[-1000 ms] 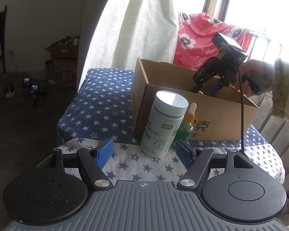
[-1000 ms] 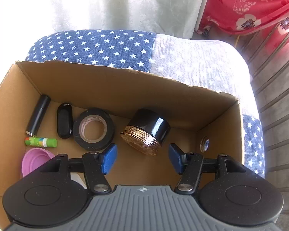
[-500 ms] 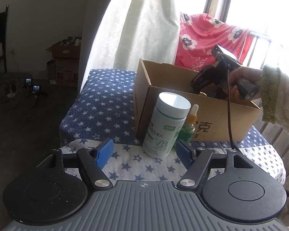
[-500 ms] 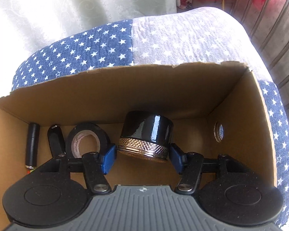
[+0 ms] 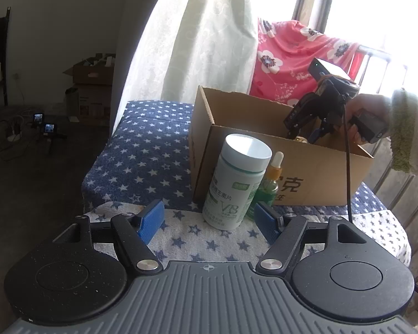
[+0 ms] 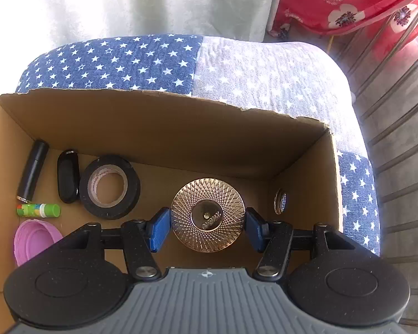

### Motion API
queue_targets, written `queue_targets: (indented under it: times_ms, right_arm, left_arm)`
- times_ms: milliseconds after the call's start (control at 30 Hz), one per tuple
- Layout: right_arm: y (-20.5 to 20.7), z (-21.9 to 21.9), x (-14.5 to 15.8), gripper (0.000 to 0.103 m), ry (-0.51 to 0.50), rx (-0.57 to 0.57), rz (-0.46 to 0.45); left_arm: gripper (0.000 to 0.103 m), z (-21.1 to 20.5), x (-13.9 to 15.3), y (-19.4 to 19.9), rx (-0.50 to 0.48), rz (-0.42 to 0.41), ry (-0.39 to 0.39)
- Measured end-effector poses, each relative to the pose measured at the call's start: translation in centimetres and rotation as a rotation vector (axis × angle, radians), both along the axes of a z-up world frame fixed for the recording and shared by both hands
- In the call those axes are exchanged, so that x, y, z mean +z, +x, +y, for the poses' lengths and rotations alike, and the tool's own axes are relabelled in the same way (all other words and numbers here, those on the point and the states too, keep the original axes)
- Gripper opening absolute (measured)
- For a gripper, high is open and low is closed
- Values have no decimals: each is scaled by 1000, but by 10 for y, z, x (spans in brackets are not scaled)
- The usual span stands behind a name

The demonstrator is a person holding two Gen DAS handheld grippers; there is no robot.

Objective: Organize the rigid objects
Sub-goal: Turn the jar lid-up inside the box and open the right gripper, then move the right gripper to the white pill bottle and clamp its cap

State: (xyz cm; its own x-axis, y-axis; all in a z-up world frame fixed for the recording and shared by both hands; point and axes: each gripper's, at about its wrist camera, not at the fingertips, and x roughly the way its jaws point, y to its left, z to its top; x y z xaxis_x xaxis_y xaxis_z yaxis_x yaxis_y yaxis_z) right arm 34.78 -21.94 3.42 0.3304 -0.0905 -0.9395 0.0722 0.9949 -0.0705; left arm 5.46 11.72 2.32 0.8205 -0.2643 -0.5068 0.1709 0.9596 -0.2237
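From my left gripper (image 5: 207,221), the jaws stand wide apart with nothing in them. A white vitamin bottle (image 5: 238,181) stands upright at twelve o'clock on the star-patterned cloth (image 5: 142,153), a green dropper bottle (image 5: 271,183) just beside it at one o'clock, the cardboard box (image 5: 320,178) behind both.

From my right gripper (image 6: 207,226), down inside the box, the blue pads sit at either side of the gold-lidded jar (image 6: 208,214); they seem to press it. Black tape roll (image 6: 109,187) lies at ten o'clock.
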Motion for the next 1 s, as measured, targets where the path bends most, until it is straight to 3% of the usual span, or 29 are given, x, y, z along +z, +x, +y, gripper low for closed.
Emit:
queue_targets:
  times_ms: [400,567,800,1000]
  right_arm:
    - [9,3,-5,61,14,-5,-39]
    - [-4,4,15,66,28,26,-113]
    - [-83,-4,73,66,235,77,-313]
    - [-168,8,94,66,363,170,-408]
  left_arm:
    - [71,1,-1,3,12,2,6]
    - [71,-2,1,3,12,2,21]
    - [72,-12,1,1,4,2,48]
    - [74,-24,-1,2,-1,16,98]
